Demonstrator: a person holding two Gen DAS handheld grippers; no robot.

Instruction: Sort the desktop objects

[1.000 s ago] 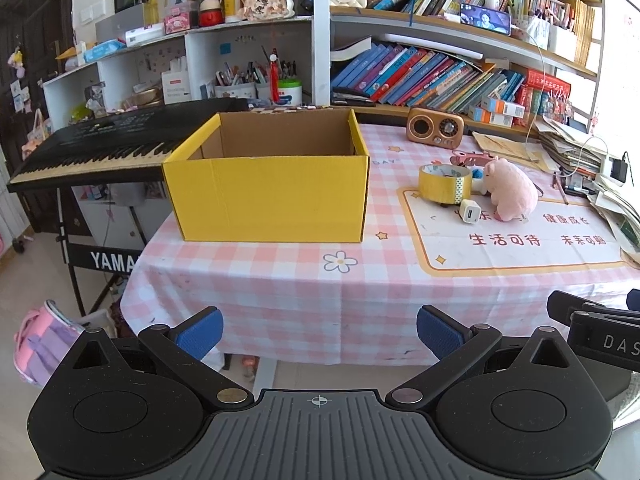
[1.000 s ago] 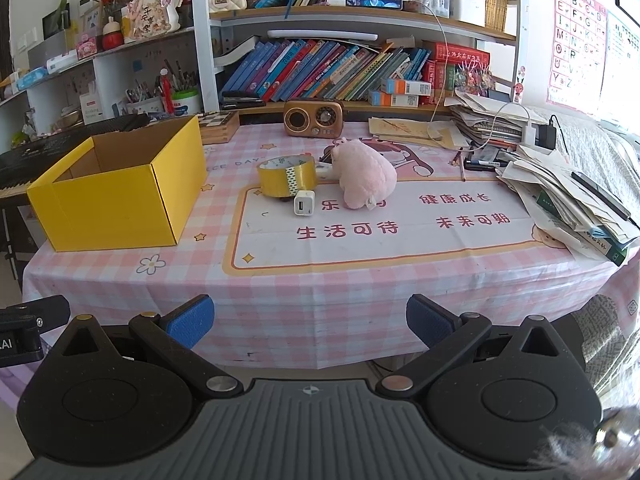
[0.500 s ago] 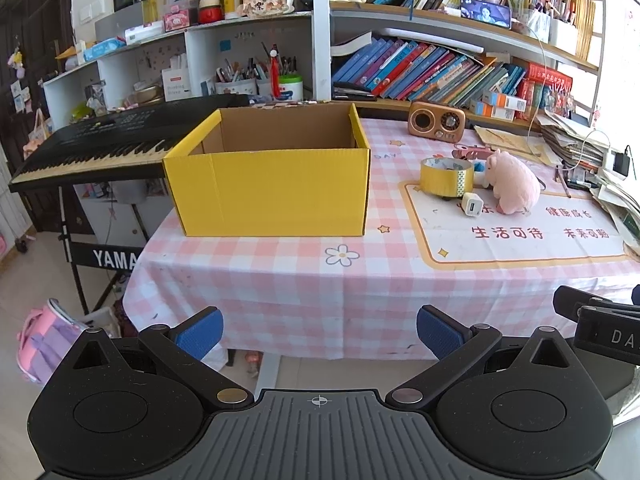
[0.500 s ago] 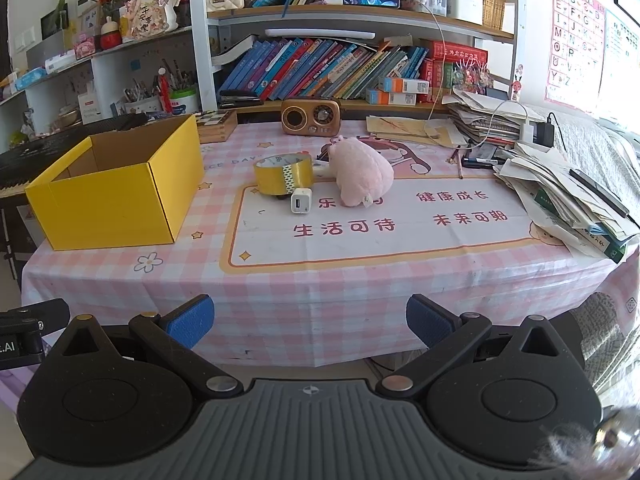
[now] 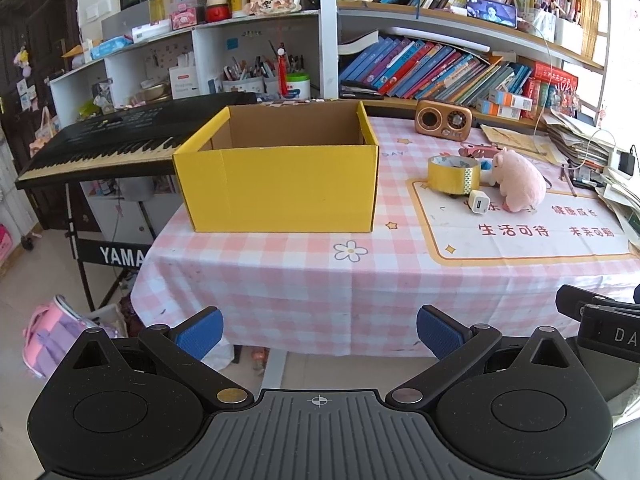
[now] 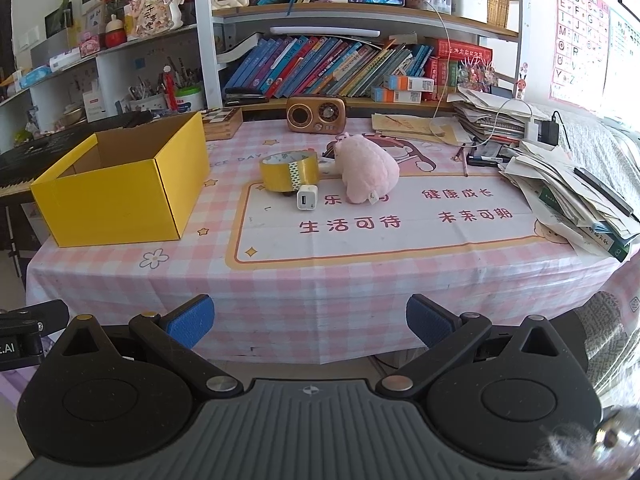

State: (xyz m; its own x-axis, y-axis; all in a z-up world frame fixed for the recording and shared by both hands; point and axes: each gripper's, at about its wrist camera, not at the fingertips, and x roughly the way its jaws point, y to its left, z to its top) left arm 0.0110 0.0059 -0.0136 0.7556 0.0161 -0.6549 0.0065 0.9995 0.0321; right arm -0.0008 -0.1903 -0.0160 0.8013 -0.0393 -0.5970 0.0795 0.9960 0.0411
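An open yellow cardboard box (image 5: 280, 184) (image 6: 120, 196) stands on the left part of the pink checked tablecloth; what I see of its inside is bare. Right of it sit a roll of yellow tape (image 5: 454, 174) (image 6: 289, 172), a small white charger cube (image 5: 479, 202) (image 6: 307, 202) and a pink plush pig (image 5: 518, 180) (image 6: 366, 174), close together on a printed mat. My left gripper (image 5: 319, 332) hangs open in front of the table's near edge, below the box. My right gripper (image 6: 310, 322) is open too, before the table edge, below the mat. Both hold nothing.
A brown retro radio (image 6: 316, 114) stands at the table's back. Stacked papers and cables (image 6: 576, 196) fill the right side. A black keyboard on a stand (image 5: 116, 148) is left of the table, a pink bag (image 5: 52, 332) on the floor. Bookshelves line the wall behind.
Both views have pulled back and dropped slightly from the table, so the box and objects appear a little farther. Both grippers stay open; nothing on the table has moved.
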